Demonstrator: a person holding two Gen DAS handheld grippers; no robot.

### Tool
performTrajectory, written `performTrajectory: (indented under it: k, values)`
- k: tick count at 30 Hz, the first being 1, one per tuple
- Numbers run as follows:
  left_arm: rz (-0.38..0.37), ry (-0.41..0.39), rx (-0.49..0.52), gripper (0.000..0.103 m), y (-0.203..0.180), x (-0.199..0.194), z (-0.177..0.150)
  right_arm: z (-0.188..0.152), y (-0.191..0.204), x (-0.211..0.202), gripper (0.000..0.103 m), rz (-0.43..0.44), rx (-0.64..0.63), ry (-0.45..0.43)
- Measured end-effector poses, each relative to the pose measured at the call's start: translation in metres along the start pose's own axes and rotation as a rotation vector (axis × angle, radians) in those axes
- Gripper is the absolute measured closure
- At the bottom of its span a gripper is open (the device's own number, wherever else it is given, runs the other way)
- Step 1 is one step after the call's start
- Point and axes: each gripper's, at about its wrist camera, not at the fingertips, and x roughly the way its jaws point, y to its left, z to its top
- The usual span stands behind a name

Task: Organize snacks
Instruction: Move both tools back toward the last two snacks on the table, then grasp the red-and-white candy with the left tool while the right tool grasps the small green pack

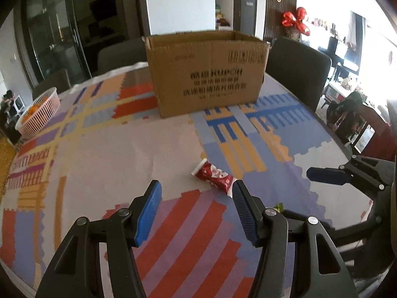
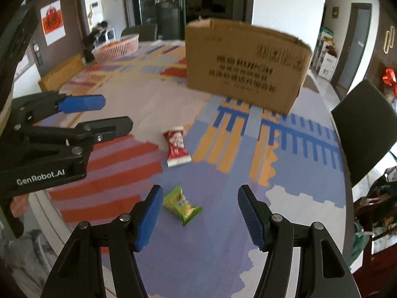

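A red snack packet (image 1: 214, 175) lies on the patterned tablecloth, just ahead and to the right of my open, empty left gripper (image 1: 196, 193). It also shows in the right wrist view (image 2: 176, 147). A green snack packet (image 2: 182, 204) lies just ahead of my open, empty right gripper (image 2: 198, 198), near its left finger; only its tip (image 1: 279, 207) shows in the left wrist view. An open cardboard box (image 1: 207, 70) stands at the far side of the table (image 2: 244, 65). The right gripper (image 1: 327, 175) shows at the right of the left wrist view, the left gripper (image 2: 94, 114) at the left of the right wrist view.
A pink basket (image 1: 39, 113) with oranges sits at the table's far left (image 2: 119, 47). Dark chairs stand behind the table (image 1: 296, 70) and at its right edge (image 2: 367, 126). The round table edge (image 1: 347, 149) curves close on the right.
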Motion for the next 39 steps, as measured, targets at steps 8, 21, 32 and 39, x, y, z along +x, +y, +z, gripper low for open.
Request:
performTrajectory:
  k: [8,21,32,39]
  values:
    - [-0.071,0.11,-0.057,0.045,-0.001,0.045,0.005,-0.007,0.002,0.027,0.041,0.074,-0.028,0.053]
    - [-0.067,0.206,-0.149,0.048,-0.006,0.091,0.014,-0.008,0.002,0.055,0.06,0.127,-0.025,0.09]
    - [-0.072,0.236,-0.172,0.071,-0.003,0.1,0.018,-0.006,-0.001,0.059,0.073,0.11,0.011,0.079]
    - [-0.1,0.239,-0.166,0.077,0.003,0.095,0.014,-0.006,-0.005,0.059,0.076,0.107,0.058,0.077]
